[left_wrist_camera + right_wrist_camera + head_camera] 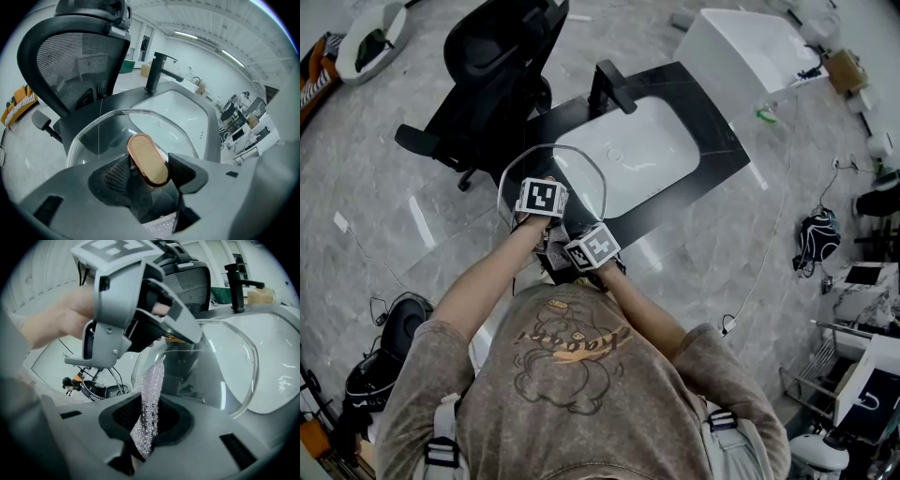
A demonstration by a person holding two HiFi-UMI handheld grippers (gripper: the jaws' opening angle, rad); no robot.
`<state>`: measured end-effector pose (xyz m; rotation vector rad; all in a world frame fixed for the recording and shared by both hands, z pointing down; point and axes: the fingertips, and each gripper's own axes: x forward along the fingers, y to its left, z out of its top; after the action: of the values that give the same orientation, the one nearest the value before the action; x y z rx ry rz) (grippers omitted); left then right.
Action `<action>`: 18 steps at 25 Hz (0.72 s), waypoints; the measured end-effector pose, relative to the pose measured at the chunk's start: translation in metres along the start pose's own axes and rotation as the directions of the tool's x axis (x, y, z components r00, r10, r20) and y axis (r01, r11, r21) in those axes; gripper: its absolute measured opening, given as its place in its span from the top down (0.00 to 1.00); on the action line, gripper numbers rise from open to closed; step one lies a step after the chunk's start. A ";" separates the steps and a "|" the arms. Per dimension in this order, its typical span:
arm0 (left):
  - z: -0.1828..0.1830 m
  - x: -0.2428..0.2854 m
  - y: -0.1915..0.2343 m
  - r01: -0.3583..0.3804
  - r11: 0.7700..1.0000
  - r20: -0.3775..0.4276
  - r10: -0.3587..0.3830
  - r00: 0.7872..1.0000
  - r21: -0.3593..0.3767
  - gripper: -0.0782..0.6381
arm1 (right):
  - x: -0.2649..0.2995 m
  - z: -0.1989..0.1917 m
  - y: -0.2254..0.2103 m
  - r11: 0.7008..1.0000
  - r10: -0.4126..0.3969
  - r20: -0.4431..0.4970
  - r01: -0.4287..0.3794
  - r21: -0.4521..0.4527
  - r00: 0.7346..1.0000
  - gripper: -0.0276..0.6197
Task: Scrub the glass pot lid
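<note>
The glass pot lid [577,180] hangs tilted over the near edge of the sink, with my left gripper [541,200] shut on its knob. In the left gripper view the oval copper-coloured knob [148,159] sits between both pads of the left gripper [148,172], and the clear lid [108,129] spreads beyond it. My right gripper [147,422] is shut on a silvery mesh scrub cloth [150,399]. The cloth's upper end reaches the lid's glass [220,366], just under the left gripper [136,301]. From the head view, the right gripper [592,248] sits close behind the left one.
A white sink basin [633,155] sits in a black counter [717,136] with a black faucet [611,86] at its far side. A black mesh office chair [492,70] stands left of it. A white box [745,47] and cables lie on the floor.
</note>
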<state>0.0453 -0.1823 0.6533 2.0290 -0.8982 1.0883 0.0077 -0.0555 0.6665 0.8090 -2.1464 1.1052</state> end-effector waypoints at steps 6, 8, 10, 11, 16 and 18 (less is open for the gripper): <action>0.001 0.000 0.001 0.002 1.000 0.016 -0.002 1.000 -0.007 0.52 | -0.032 -0.018 -0.037 0.997 -0.034 -0.001 0.034 0.067 0.999 0.82; 0.001 -0.001 0.002 -0.006 1.000 0.021 0.006 1.000 -0.004 0.52 | -0.046 -0.020 -0.054 0.995 -0.065 -0.001 0.065 0.071 0.998 0.82; 0.001 0.001 -0.002 0.008 1.000 0.028 -0.008 1.000 -0.009 0.52 | -0.061 -0.019 -0.077 0.990 -0.104 0.009 0.103 0.093 0.995 0.82; 0.000 0.002 -0.009 0.045 0.999 0.030 -0.044 0.999 -0.022 0.52 | -0.068 -0.017 -0.088 0.987 -0.122 0.014 0.120 0.107 0.992 0.82; -0.001 0.003 -0.029 0.139 0.989 0.035 -0.137 0.990 -0.056 0.52 | -0.089 -0.005 -0.130 0.977 -0.184 0.001 0.183 0.114 0.983 0.82; 0.000 0.000 -0.010 0.042 0.999 0.039 -0.041 0.998 -0.022 0.52 | -0.094 0.001 -0.144 0.973 -0.205 -0.007 0.204 0.110 0.979 0.82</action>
<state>0.0533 -0.1775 0.6514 2.0473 -0.8804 1.0151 0.1731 -0.1013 0.6686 1.0586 -1.9674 1.1218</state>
